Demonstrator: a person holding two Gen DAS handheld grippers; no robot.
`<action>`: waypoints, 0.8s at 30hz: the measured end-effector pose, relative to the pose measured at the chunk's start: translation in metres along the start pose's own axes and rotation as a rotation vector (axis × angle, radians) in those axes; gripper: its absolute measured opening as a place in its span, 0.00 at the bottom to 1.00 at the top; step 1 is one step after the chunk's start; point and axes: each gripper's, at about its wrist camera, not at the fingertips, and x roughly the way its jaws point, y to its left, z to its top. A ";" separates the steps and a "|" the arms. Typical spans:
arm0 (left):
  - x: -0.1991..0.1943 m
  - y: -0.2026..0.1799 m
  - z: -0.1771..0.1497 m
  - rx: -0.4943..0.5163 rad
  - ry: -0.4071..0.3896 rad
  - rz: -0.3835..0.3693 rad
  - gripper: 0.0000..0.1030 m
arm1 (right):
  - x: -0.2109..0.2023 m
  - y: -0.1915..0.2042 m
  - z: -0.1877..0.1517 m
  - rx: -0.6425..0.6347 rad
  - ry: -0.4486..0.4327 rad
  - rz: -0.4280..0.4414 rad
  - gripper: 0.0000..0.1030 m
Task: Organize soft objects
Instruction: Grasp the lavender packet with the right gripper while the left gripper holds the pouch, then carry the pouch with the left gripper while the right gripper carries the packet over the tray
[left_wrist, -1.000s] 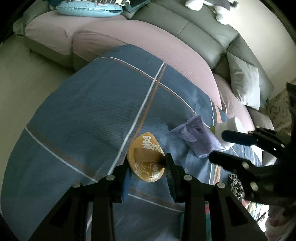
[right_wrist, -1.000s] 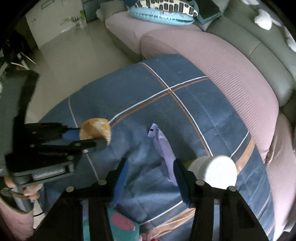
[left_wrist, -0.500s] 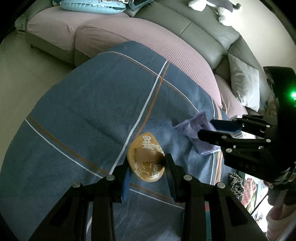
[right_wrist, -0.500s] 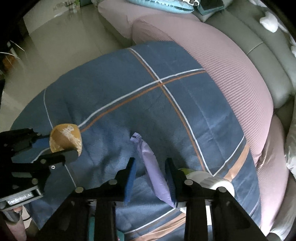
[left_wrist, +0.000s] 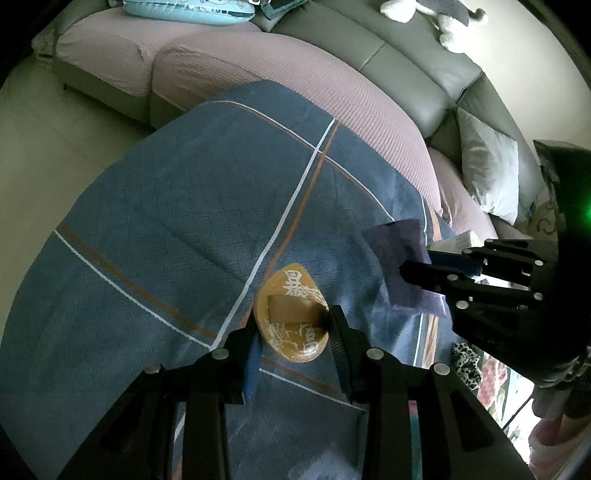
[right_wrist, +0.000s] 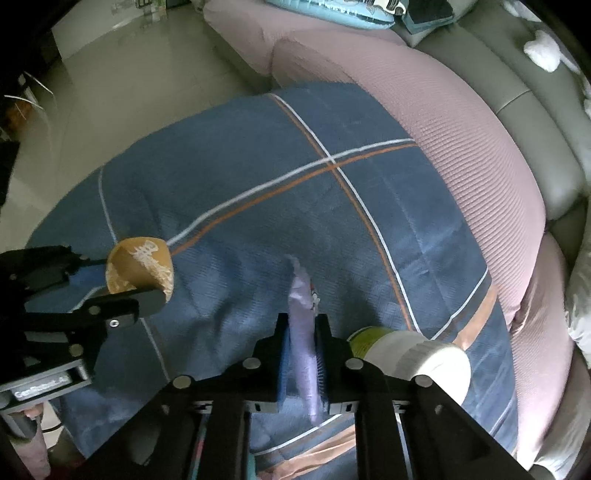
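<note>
1. Now the step in hand, as I judge it, is securing the purple packet (right_wrist: 302, 332) in the right gripper (right_wrist: 301, 354). Its jaws have just been closing and the pads now pinch the packet's lower half, with the upper end poking out toward 12 o'clock.
2. To do it well, I would keep the squeeze steady and lift straight up, since the thin film looks likely to slide or crumple if it is tugged sideways.
3. The packet looks flat, limp and lilac, with a small printed mark on one edge. In the left wrist view it shows as a dull violet rectangle (left_wrist: 402, 266) at 3 o'clock, lying on the blue plaid blanket (left_wrist: 166, 229).
4. The golden ingot-shaped toy (left_wrist: 293, 317) sits clamped in the left gripper (left_wrist: 293, 334). It is oval, padded, and covered in white characters. From the right wrist view it sits at 9 o'clock (right_wrist: 142, 267), well apart from the packet.
5. A white-capped bottle (right_wrist: 417, 356) lies just beside the right gripper at 3 o'clock, so the lift should stay clear of it.
6. Beyond the blanket, the pink sofa cushion (right_wrist: 443, 122) curves from 12 to 3 o'clock.
</note>
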 end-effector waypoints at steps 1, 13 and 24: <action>-0.002 0.000 0.000 -0.003 -0.002 -0.001 0.35 | -0.005 0.000 -0.001 0.004 -0.008 0.006 0.13; -0.042 -0.022 0.000 -0.006 -0.052 -0.025 0.35 | -0.080 -0.011 -0.025 0.079 -0.118 0.050 0.13; -0.086 -0.075 -0.009 0.067 -0.100 -0.068 0.35 | -0.172 -0.057 -0.097 0.238 -0.273 0.009 0.13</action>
